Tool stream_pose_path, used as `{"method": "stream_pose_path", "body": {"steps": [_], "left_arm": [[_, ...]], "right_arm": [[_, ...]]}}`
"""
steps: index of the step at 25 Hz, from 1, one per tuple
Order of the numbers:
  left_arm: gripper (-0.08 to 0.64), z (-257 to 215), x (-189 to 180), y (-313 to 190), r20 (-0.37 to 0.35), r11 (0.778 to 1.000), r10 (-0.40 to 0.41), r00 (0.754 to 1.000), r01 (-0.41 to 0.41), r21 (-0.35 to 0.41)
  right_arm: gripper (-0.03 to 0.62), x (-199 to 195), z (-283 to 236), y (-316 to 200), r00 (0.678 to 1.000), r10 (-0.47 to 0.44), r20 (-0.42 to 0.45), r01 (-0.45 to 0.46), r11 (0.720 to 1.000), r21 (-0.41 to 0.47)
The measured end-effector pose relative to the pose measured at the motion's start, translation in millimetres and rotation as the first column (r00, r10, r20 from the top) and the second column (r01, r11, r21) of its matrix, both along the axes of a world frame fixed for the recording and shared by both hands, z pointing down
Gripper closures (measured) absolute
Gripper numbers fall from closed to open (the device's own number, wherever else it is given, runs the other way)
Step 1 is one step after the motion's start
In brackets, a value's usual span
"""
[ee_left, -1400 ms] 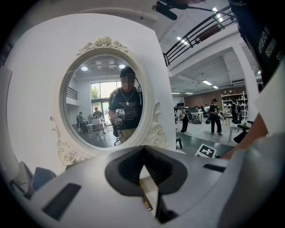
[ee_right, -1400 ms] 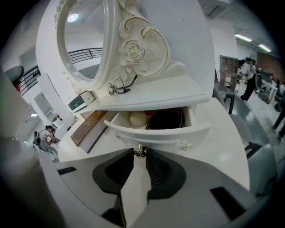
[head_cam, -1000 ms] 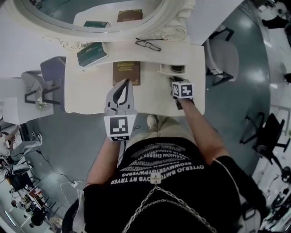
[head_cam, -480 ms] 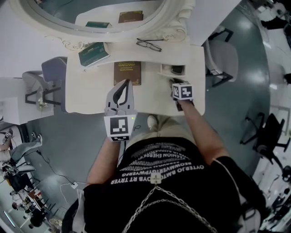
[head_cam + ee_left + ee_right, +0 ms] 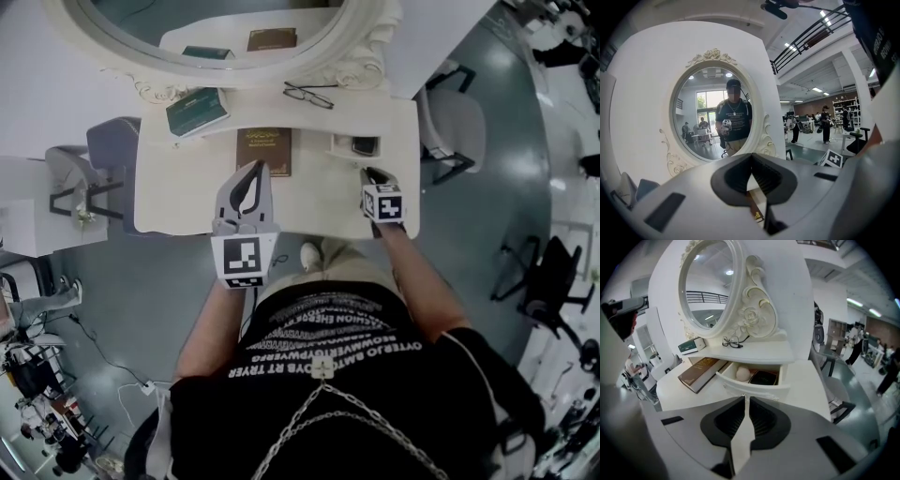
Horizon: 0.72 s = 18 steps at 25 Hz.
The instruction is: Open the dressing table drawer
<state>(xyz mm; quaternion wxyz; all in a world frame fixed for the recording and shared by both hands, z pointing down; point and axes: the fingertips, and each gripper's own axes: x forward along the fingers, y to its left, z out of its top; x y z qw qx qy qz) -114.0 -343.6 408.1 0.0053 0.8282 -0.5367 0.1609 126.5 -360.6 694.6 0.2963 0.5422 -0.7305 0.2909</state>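
Observation:
The white dressing table has a small drawer under its right shelf, and it stands pulled out. Inside the drawer lie a pale round thing and a black case. My right gripper hovers just in front of the drawer. Its jaws are closing, a narrow gap still shows, and nothing is between them. In the right gripper view the right gripper has its tips just short of the drawer knob. My left gripper is shut and empty over the tabletop, pointing at the mirror.
A brown book lies mid-table, just beyond the left gripper. A green book and glasses sit on the shelf below the mirror. A grey chair stands right of the table, a stool left.
My right gripper has drawn back from the drawer front toward me and lifted a little. The drawer stays pulled out. The left gripper has hardly moved.

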Motion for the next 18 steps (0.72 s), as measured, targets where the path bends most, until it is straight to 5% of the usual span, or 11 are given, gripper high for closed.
{"method": "stream_pose_path", "body": {"steps": [5,11,18], "left_arm": [[0.557,-10,0,0,-0.034,1.000,0.010,0.999,-0.009,0.016],[0.557,-28,5,5,-0.075,0.998,0.040,0.996,-0.036,0.048],[0.557,-55,14,15,-0.074,0.991,0.099,0.992,-0.091,0.100]], "right_arm": [[0.591,7,-61,9,0.999,-0.038,-0.028,0.042,0.985,0.169],[0.591,5,-157,25,0.999,-0.044,-0.019,0.048,0.925,0.378],[0.591,-4,-237,49,0.997,-0.078,-0.018,0.077,0.868,0.490]]}}
